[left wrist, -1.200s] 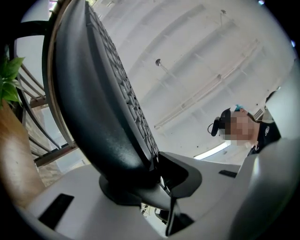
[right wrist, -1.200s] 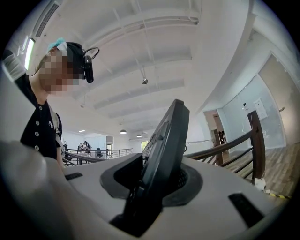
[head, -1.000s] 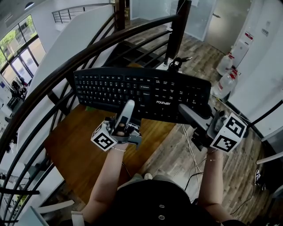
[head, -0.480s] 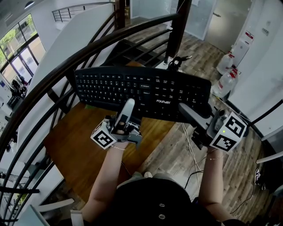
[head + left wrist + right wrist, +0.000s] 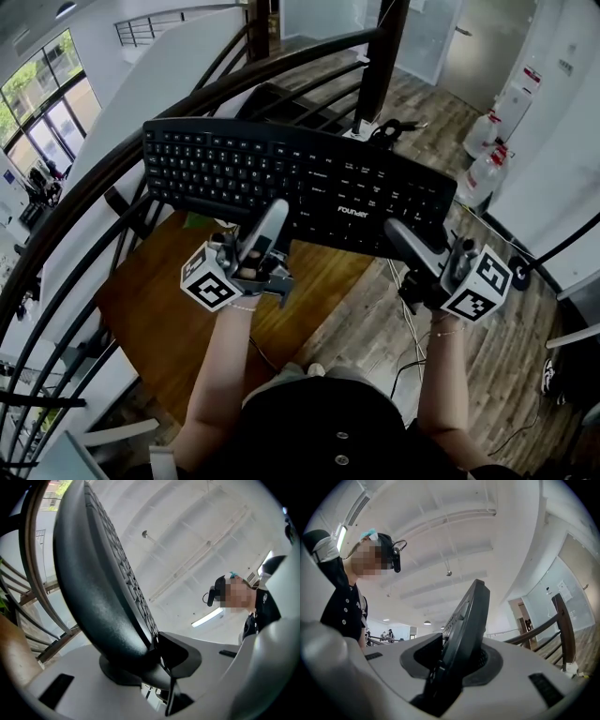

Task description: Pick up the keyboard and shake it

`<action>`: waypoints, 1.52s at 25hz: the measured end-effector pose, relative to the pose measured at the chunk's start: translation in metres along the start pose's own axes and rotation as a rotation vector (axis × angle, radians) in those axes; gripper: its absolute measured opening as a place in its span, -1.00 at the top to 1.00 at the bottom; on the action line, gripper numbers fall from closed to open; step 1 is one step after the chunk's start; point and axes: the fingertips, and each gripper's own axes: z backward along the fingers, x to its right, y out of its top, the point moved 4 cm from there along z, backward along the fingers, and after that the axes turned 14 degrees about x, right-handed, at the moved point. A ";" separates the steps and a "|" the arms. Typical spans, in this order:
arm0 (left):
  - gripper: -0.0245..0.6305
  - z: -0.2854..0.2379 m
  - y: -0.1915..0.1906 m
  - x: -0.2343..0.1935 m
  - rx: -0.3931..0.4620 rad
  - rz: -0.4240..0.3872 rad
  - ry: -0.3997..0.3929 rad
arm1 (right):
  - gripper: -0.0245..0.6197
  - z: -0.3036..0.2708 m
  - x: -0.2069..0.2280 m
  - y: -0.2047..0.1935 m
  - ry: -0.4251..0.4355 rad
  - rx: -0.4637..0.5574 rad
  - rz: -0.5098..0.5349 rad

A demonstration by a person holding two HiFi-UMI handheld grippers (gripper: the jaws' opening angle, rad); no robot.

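A black full-size keyboard (image 5: 300, 183) is held up in the air, keys toward the head camera, tilted with its left end higher. My left gripper (image 5: 269, 225) is shut on its near edge left of centre; my right gripper (image 5: 411, 244) is shut on the near edge toward the right end. In the left gripper view the keyboard (image 5: 98, 583) rises edge-on from between the jaws of that gripper (image 5: 152, 651), smooth back facing left. In the right gripper view the keyboard (image 5: 464, 630) stands edge-on clamped in the right gripper (image 5: 454, 660).
A dark curved stair railing (image 5: 141, 150) runs just behind and below the keyboard. A wooden table (image 5: 178, 309) lies beneath the left arm. Water bottles (image 5: 487, 169) stand on the plank floor at right. The person's head and the ceiling show in both gripper views.
The keyboard has moved up and to the left with both grippers still clamped on it, and its left end has risen. The railing and plant have slid lower in the left gripper view.
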 end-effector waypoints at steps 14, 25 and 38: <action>0.56 -0.013 0.012 0.014 -0.089 -0.081 -0.067 | 0.50 0.006 -0.002 -0.006 0.057 0.148 -0.005; 0.56 -0.014 0.013 0.014 -0.101 -0.092 -0.090 | 0.51 0.007 0.001 -0.010 0.068 0.182 -0.027; 0.56 -0.007 0.008 0.007 -0.167 -0.089 0.045 | 0.50 0.012 0.009 -0.027 -0.031 0.156 -0.157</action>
